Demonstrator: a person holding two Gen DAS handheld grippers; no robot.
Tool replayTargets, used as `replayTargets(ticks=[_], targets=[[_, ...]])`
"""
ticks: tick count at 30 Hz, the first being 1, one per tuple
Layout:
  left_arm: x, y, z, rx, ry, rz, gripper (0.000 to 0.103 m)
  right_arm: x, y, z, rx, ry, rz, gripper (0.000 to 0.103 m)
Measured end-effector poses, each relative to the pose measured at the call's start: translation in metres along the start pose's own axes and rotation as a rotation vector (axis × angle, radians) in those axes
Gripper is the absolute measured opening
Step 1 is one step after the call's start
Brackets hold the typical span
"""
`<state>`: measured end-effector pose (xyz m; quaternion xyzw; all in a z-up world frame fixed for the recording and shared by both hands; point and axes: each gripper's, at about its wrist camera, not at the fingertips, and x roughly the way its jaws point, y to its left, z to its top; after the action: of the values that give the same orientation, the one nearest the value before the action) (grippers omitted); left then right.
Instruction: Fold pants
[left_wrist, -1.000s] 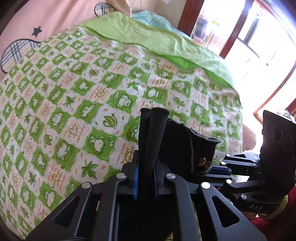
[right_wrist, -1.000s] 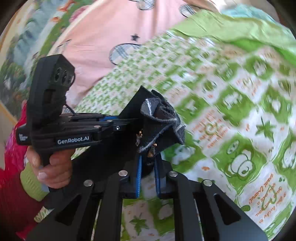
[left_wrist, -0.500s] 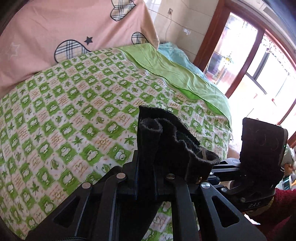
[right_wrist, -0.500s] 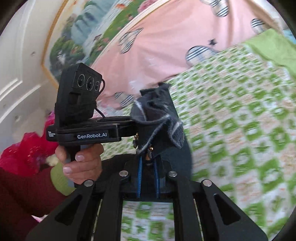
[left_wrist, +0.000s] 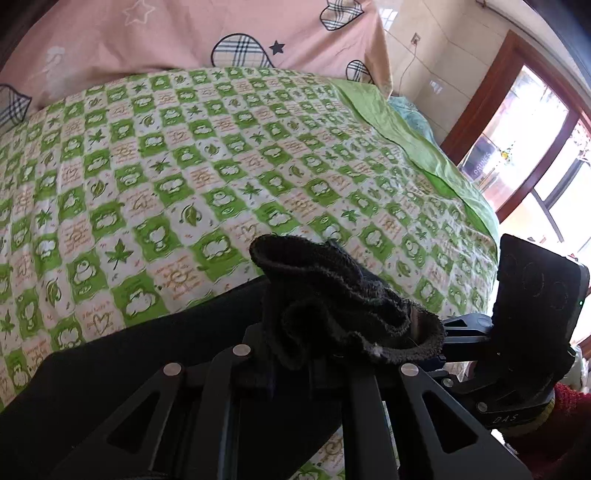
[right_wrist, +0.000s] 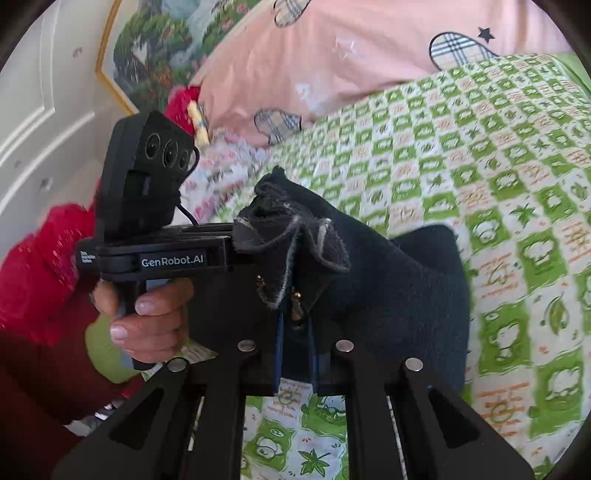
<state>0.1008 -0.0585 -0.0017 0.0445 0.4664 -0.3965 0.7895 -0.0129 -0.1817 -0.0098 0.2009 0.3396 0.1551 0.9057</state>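
The black pants (left_wrist: 332, 306) are bunched at their waistband and held up over the bed. My left gripper (left_wrist: 291, 373) is shut on the waistband; dark cloth hangs below it to the lower left. My right gripper (right_wrist: 295, 343) is shut on the pants (right_wrist: 388, 280) too, with a grey-edged seam and small metal fasteners showing above the jaws. The two grippers are close side by side: the right one shows in the left wrist view (left_wrist: 532, 332) and the left one in the right wrist view (right_wrist: 155, 251), held by a hand.
A bed with a green and white checked quilt (left_wrist: 221, 166) lies under the pants. A pink sheet (left_wrist: 147, 33) with plaid hearts is at its far end. A window with a brown frame (left_wrist: 517, 122) is to the right. A framed picture (right_wrist: 155, 48) hangs on the wall.
Both grippers have lifted and tilted with the pants in them. The views now show more of the bed's far end and the wall. The cloth has spread lower over the quilt.
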Motion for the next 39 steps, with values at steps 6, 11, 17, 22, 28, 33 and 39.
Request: replayTargets(ticks=[6,11,17,22,28,33,39], targets=[[-0.003,0.027,-0.023,-0.102,0.013,0.017,0.01,0.02,0.004,-0.008,-0.004,0.063,-0.02,0.017],[-0.015,0.041,-0.045,-0.187,0.007,0.054,0.018,0.03,0.006,-0.01,-0.007,0.1,-0.011,0.033],[-0.045,0.056,-0.072,-0.283,-0.039,0.118,0.037,0.034,0.022,-0.012,-0.048,0.127,0.013,0.047],[-0.073,0.071,-0.099,-0.381,-0.075,0.15,0.046,0.034,0.033,-0.009,-0.059,0.128,0.04,0.047],[-0.103,0.082,-0.135,-0.5,-0.119,0.189,0.055,0.037,0.053,0.0,-0.089,0.123,0.091,0.047],[-0.134,0.095,-0.167,-0.615,-0.165,0.216,0.058,0.049,0.07,0.007,-0.139,0.141,0.114,0.047],[-0.165,0.105,-0.194,-0.694,-0.213,0.271,0.058,0.07,0.086,0.013,-0.158,0.154,0.15,0.047]])
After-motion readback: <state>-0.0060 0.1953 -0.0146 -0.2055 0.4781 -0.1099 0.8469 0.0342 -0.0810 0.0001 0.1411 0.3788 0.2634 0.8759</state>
